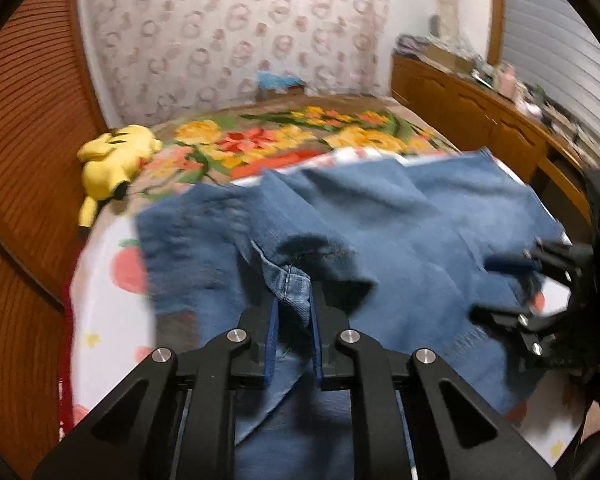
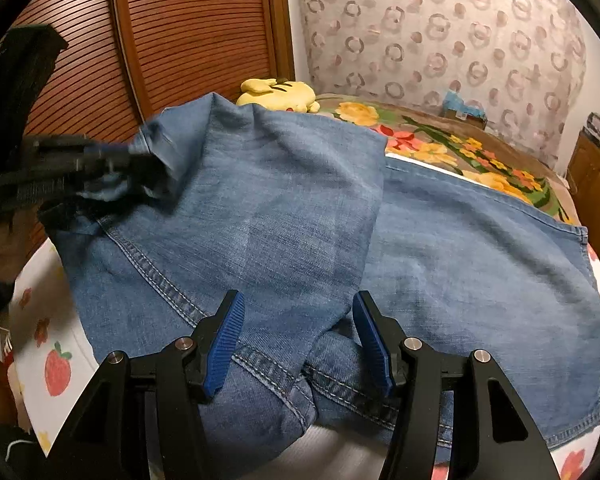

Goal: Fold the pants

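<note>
Blue jeans (image 2: pixel 292 216) spread over the bed's fruit-print sheet (image 2: pixel 56 368), filling mid-frame. Left gripper (image 1: pixel 292 300) clamped on a denim fold — lower centre. Right gripper (image 2: pixel 298 316) parted above the fabric, gripping nothing — bottom centre.

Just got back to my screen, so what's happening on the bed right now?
A person with a gripper in each hand is folding blue jeans on a bed. The left gripper is pinched shut on a seamed fold of denim and holds it raised. The right gripper stands open over the near edge of the jeans, gripping nothing. A yellow plush toy lies further up the bed.
</note>
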Motion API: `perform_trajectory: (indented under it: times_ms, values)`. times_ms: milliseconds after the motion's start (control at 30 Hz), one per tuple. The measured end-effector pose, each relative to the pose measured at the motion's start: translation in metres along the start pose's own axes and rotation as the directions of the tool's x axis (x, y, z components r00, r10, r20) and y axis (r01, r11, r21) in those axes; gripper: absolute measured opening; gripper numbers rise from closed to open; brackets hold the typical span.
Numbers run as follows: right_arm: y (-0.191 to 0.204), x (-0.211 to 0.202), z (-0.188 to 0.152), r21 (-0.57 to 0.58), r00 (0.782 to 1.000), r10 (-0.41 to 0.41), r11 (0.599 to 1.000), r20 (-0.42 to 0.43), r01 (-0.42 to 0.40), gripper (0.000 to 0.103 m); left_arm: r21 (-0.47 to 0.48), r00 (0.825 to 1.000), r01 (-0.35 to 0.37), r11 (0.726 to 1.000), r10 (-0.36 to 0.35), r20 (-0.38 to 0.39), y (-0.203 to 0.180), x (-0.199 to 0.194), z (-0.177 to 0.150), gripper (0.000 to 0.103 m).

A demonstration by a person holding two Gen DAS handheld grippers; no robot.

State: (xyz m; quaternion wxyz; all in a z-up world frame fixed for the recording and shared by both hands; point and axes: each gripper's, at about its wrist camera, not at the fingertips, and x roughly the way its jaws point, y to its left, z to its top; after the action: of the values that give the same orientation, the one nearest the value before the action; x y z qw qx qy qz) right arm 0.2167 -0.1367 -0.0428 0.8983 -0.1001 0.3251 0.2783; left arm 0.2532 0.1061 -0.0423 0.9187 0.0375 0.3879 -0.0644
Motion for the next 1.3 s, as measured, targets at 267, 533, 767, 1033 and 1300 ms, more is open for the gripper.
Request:
perform_trajectory:
  times_ms: [267, 533, 767, 1033, 1300]
  values:
    - [-0.004, 0.003, 0.004, 0.004, 1.0, -0.003, 1.0, -0.007, 0.003, 0.059, -0.078, 0.997, -0.081, 0.994, 0.082, 0.008, 0.064, 0.0, 0.014, 0.015]
    - [0.003, 0.0, 0.008, 0.011, 0.999, -0.03, 0.999, -0.011, 0.03, 0.059, -0.139, 0.997, -0.073, 0.988, 0.074, -0.004, 0.087, -0.004, 0.0, 0.039]
    - [0.013, -0.015, 0.004, 0.002, 1.0, -0.031, 1.0, 0.006, 0.031, 0.059, -0.15, 0.998, -0.038, 0.988, 0.046, 0.05, 0.079, -0.034, -0.022, 0.046]
    - [0.023, -0.028, -0.005, 0.006, 0.999, -0.031, 1.0, 0.014, 0.031, 0.059, -0.108, 0.998, 0.053, 0.993, -0.051, 0.026, 0.043, -0.037, -0.054, 0.046]
    - [0.022, -0.039, -0.009, 0.024, 0.999, -0.03, 0.999, 0.021, 0.03, 0.059, -0.109, 0.997, 0.074, 0.991, -0.078, -0.03, 0.033, -0.026, -0.076, 0.008]
